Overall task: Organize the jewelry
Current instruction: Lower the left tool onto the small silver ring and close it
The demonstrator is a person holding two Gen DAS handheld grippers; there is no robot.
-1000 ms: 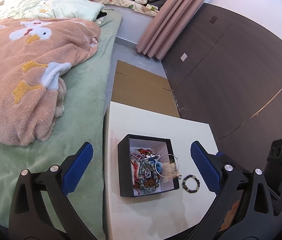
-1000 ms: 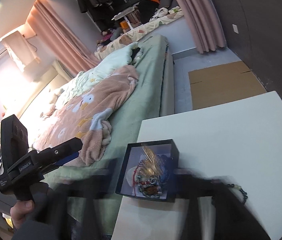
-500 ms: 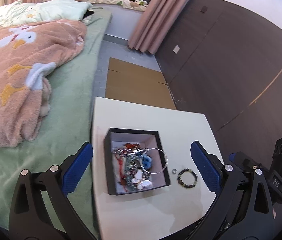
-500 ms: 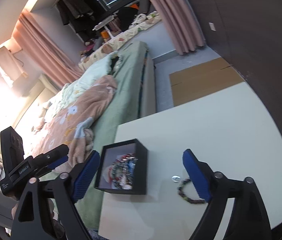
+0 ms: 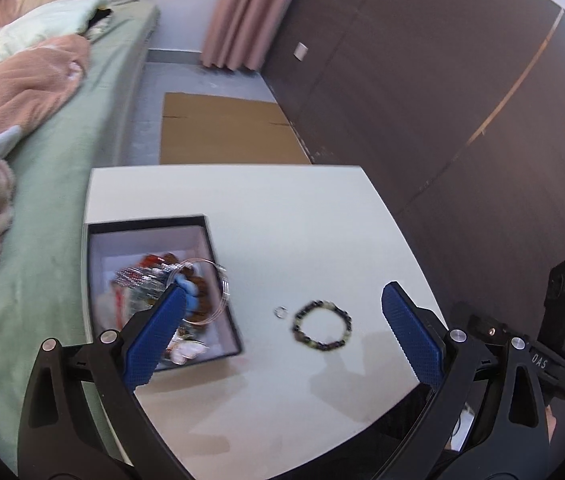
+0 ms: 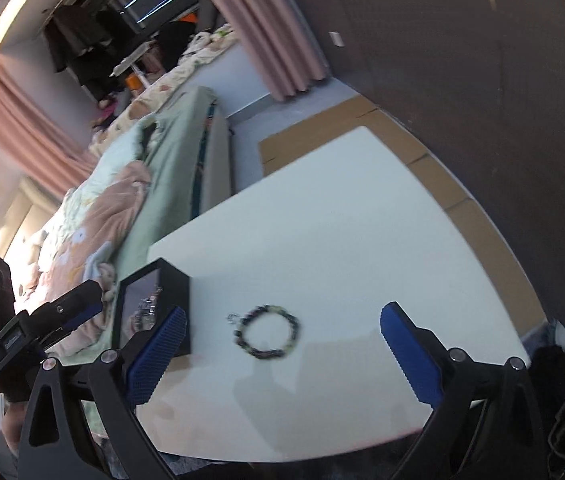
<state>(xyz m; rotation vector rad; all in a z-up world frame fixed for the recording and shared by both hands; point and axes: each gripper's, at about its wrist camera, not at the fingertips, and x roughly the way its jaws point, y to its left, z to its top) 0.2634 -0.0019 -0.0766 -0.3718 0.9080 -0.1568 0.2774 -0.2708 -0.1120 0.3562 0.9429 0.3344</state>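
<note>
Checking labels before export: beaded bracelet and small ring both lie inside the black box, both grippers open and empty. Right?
Not quite. The beaded bracelet and small ring lie on the white table, beside the black box, not inside it; the left wrist view shows this. The left gripper and right gripper are open and empty, as stated.

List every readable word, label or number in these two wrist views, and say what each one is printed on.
"OAS": white letters on the black body of the right gripper, seen at the left wrist view's edge.
White label on the black left gripper: too blurred to read.
Nothing else carries text.
</note>
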